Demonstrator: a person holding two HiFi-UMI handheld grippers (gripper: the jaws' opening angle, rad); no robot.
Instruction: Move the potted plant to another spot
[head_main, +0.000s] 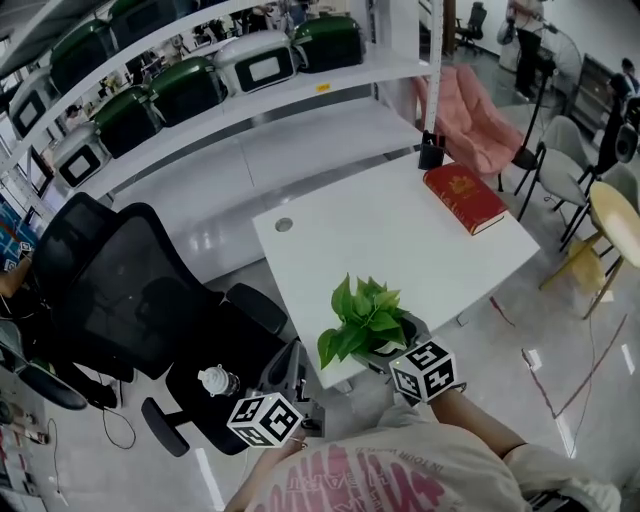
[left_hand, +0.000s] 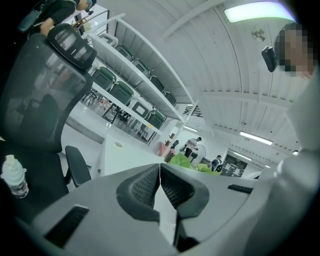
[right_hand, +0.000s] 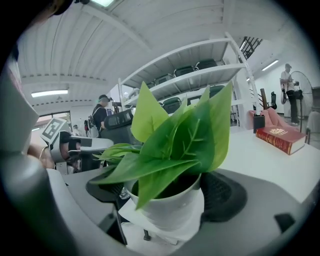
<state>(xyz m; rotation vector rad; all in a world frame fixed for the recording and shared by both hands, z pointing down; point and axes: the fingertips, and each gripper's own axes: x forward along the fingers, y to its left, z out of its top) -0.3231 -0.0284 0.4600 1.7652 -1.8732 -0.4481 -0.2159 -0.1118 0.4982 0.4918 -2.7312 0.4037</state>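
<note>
The potted plant (head_main: 365, 320), green leaves in a small white pot (right_hand: 167, 207), stands at the near edge of the white table (head_main: 400, 230). My right gripper (head_main: 395, 352) is around the pot, and its dark pads press the pot's two sides in the right gripper view (right_hand: 167, 200). I cannot tell whether the pot rests on the table or is just off it. My left gripper (head_main: 290, 390) hangs left of the table over the chair, shut with nothing in it; its pads meet (left_hand: 160, 182).
A red book (head_main: 465, 197) lies at the table's far right corner. A black office chair (head_main: 130, 300) with a water bottle (head_main: 217, 381) on its seat stands left. White shelves (head_main: 230, 70) hold dark cases behind. A pink chair (head_main: 478, 125) and other chairs stand right.
</note>
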